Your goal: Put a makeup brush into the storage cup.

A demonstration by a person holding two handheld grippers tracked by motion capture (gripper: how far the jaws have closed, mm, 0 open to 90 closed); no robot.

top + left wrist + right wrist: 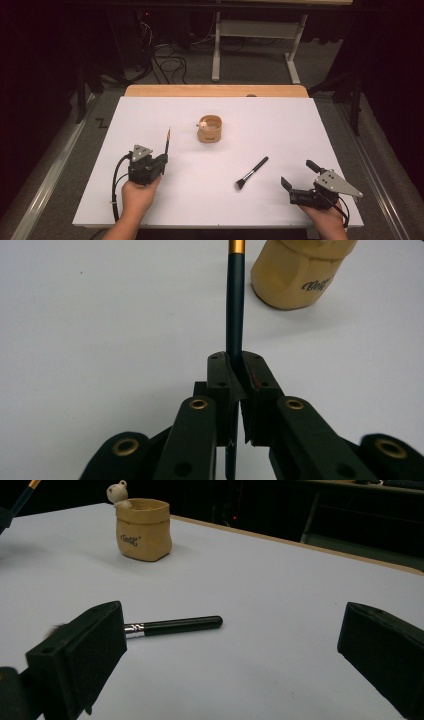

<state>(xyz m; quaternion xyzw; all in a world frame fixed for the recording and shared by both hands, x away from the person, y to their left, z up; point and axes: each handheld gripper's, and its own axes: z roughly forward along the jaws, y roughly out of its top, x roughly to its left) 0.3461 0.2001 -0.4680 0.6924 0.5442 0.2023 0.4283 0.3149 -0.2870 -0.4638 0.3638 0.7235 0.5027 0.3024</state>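
From above, the left hand-held gripper (162, 161) clamps a slim dark brush with a gold band (167, 140), short of the tan sack-shaped ceramic pot (210, 129) on the white bench (300, 125). Its own view shows the handle (235, 310) pinched; keep it upright, aimed at the pot's mouth. The right hand-held gripper (230, 645) stands open near the black powder brush (175, 626).

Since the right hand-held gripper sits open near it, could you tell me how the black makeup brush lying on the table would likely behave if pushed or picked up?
The makeup brush has a round, smooth handle, so a sideways push would probably roll it on the white table. It looks slim and stiff, likely light. Its glossy handle might slip between the pads unless gripped squarely. The bristle end would probably give under pressure.
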